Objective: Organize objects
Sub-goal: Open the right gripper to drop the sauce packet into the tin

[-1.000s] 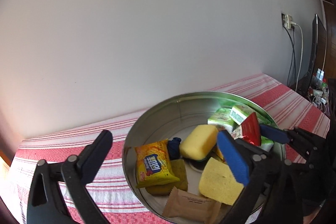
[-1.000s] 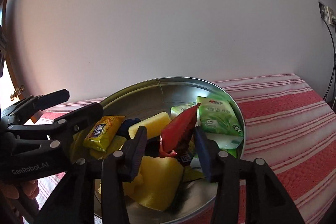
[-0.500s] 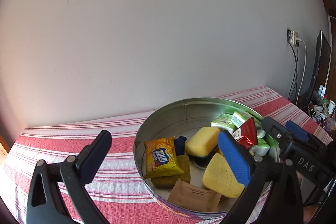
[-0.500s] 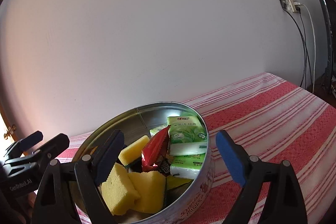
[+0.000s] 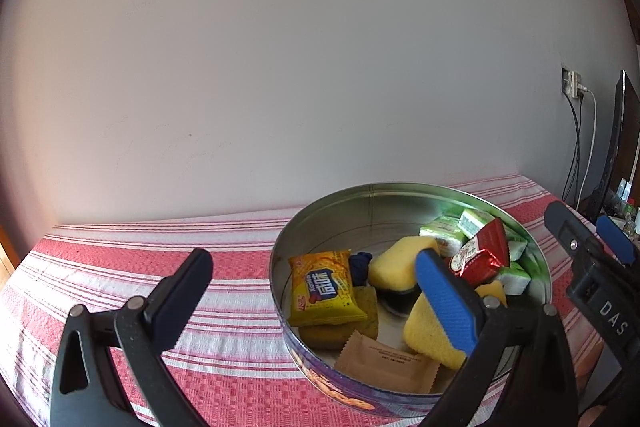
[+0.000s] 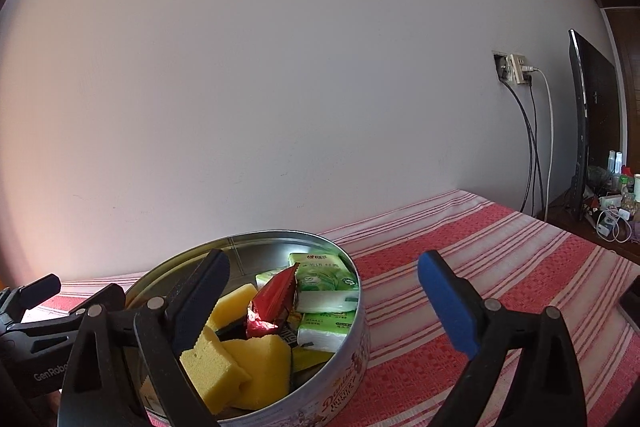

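Note:
A round metal tin (image 5: 372, 203) stands on the red striped cloth; it also shows in the right wrist view (image 6: 352, 359). Inside lie a yellow snack packet (image 5: 324, 287), yellow sponges (image 5: 396, 263), a red packet (image 5: 480, 257), green tissue packs (image 6: 324, 275) and a brown packet (image 5: 384, 363). My left gripper (image 5: 312, 291) is open and empty, held back in front of the tin. My right gripper (image 6: 324, 291) is open and empty, held back at the tin's right side. The red packet (image 6: 274, 301) stands tilted among the sponges (image 6: 256, 355).
The table with the striped cloth (image 6: 500, 251) runs up against a plain white wall. At the far right are a wall socket with cables (image 6: 520, 67), a dark screen (image 6: 588, 115) and a cluttered low shelf (image 6: 612, 203).
My right gripper has opened, left the red packet in the tin and drawn back to the right. My left gripper has also drawn back from the tin.

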Demonstrator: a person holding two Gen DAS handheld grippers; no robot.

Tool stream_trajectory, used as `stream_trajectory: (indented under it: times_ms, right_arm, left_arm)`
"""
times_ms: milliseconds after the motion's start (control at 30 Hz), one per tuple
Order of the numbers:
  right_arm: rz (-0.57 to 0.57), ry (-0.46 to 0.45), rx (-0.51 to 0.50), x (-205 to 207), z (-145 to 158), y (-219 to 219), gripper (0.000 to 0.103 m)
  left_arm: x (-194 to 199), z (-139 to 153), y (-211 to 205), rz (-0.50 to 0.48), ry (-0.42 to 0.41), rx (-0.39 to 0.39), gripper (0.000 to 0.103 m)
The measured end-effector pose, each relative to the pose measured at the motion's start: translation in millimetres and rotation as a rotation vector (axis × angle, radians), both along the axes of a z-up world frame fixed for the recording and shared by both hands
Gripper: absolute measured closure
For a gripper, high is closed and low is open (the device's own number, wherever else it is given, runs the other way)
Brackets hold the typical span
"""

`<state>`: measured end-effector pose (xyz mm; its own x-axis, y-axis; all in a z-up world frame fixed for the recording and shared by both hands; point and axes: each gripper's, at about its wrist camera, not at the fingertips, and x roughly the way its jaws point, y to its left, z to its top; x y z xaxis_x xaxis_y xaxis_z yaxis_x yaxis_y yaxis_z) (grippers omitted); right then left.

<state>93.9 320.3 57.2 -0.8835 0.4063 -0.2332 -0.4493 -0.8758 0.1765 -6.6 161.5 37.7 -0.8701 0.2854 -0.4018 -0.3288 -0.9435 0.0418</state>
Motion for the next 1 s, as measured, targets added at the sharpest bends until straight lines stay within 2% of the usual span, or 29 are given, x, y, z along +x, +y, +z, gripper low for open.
stream_trajectory:
  times_ms: [167, 367, 467, 600, 767, 1000]
  right_arm:
    - [-0.004, -0.001, 0.018, 1.5, 1.2, -2.0, 0.006]
    - [0.004, 0.0, 0.072, 8.3, 3.7, -14.6, 0.006]
    - [0.001, 0.008, 0.098, 13.1, 5.6, -20.0, 0.006]
    - [0.003, 0.025, 0.091, 15.4, 7.2, -19.1, 0.006]
    - [0.006, 0.017, 0.057, 14.6, 6.5, -12.9, 0.006]
    - [0.004, 0.0, 0.068, 11.8, 4.5, -14.7, 0.005]
  left_arm:
    - [5.7, -4.6, -5.1, 0.014, 0.045, 0.024, 0.001]
    - [5.4, -10.8, -4.7, 0.058, 0.055, -0.021, 0.001]
    - [3.9, -10.0, -6.9, 0.085, 0.052, -0.011, 0.001]
    - [-1.6, -10.8, -7.2, 0.082, 0.014, -0.001, 0.001]
    - [2.8, -10.1, -6.5, 0.084, 0.019, -0.003, 0.001]
    - [3.9, -11.6, -3.8, 0.072, 0.018, 0.007, 0.001]
